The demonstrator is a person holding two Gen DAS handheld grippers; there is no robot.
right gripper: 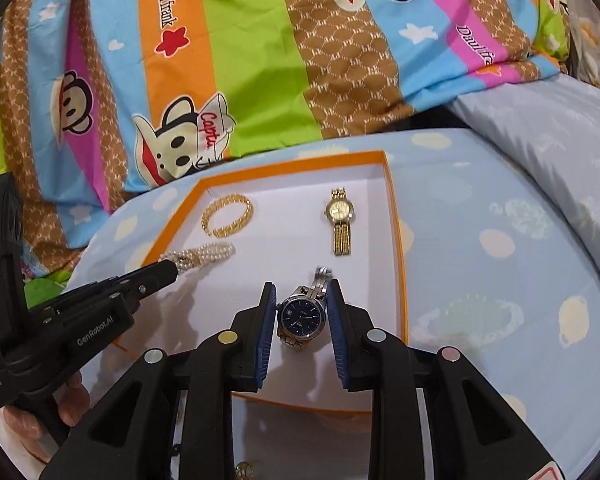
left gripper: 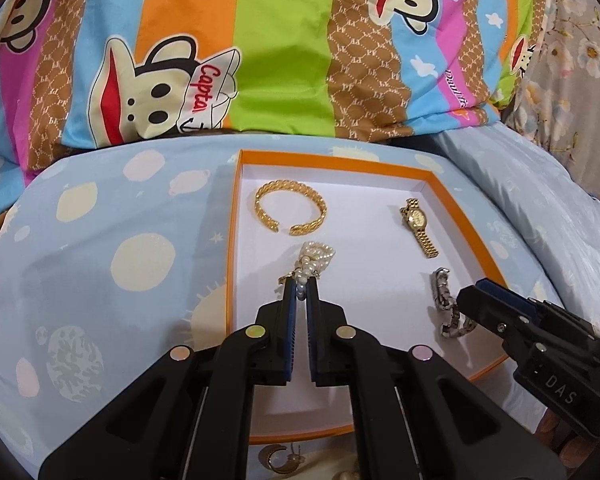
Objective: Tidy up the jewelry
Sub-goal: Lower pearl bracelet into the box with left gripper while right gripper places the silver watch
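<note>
An orange tray (left gripper: 231, 240) with a white floor lies on the bed. My left gripper (left gripper: 300, 294) is shut on a pearl bracelet (left gripper: 318, 254), low by the tray's left wall; the right wrist view shows that left gripper (right gripper: 174, 269) and the pearl bracelet (right gripper: 208, 256) from the side. My right gripper (right gripper: 301, 294) is shut on a silver watch (right gripper: 300, 314) with a dark blue dial, its case pinched between the blue pads above the tray's near right part. In the tray's far half lie a gold bangle (left gripper: 290, 208) and a gold watch (left gripper: 418, 226).
A striped cartoon-print quilt (left gripper: 260, 40) is bunched behind the tray. The blue planet-print sheet (left gripper: 120, 240) surrounds it. A pale blue pillow (right gripper: 540, 128) sits at the right. Small gold pieces (left gripper: 278, 460) lie on the sheet before the tray's near rim. A hand (right gripper: 70, 400) holds the left gripper.
</note>
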